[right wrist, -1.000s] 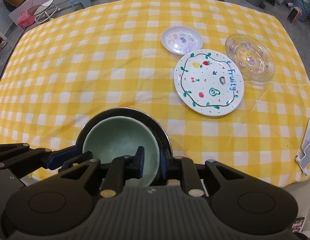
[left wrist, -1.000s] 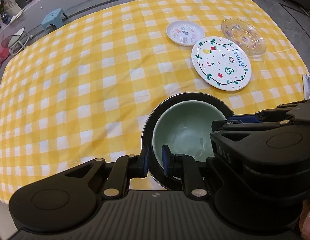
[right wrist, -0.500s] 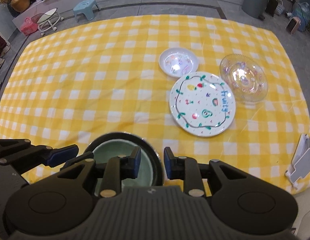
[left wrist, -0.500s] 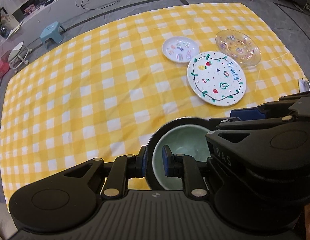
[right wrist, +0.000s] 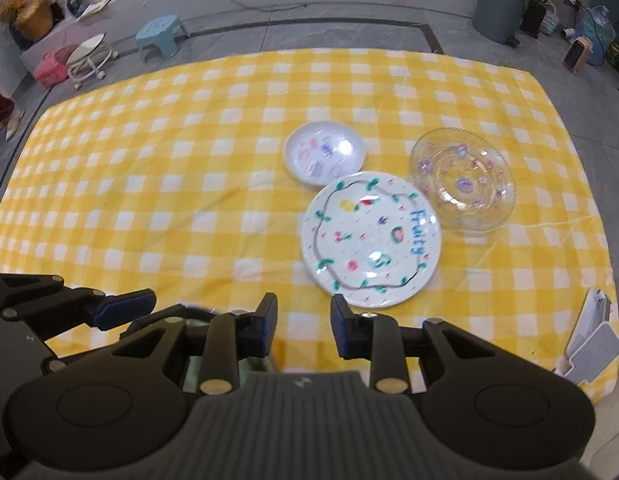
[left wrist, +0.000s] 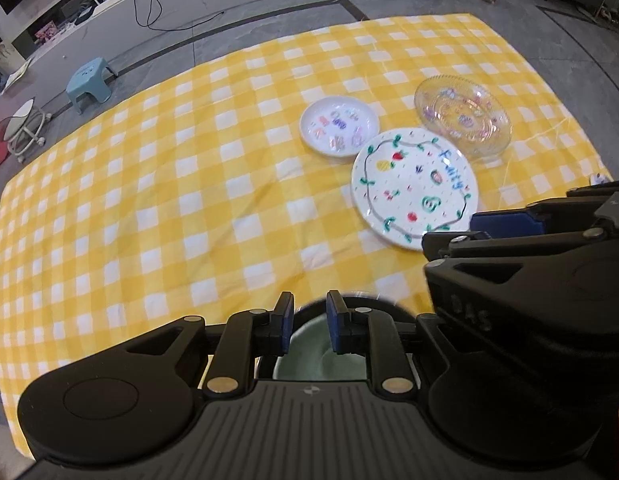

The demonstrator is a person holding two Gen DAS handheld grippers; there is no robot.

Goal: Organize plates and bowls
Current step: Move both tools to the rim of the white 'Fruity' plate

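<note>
Bowls [left wrist: 309, 354], nested at the tabletop's near edge, are released, both grippers' [left wrist: 307, 326] [right wrist: 303, 326] jaws having just been opening empty; next, three plates [right wrist: 371, 240] near the right edge must be stacked.

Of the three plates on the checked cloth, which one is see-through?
The glass plate, farthest right of the three. The yellow checks show through it, while the small plate and the large "Fruity" plate are solid white.
</note>
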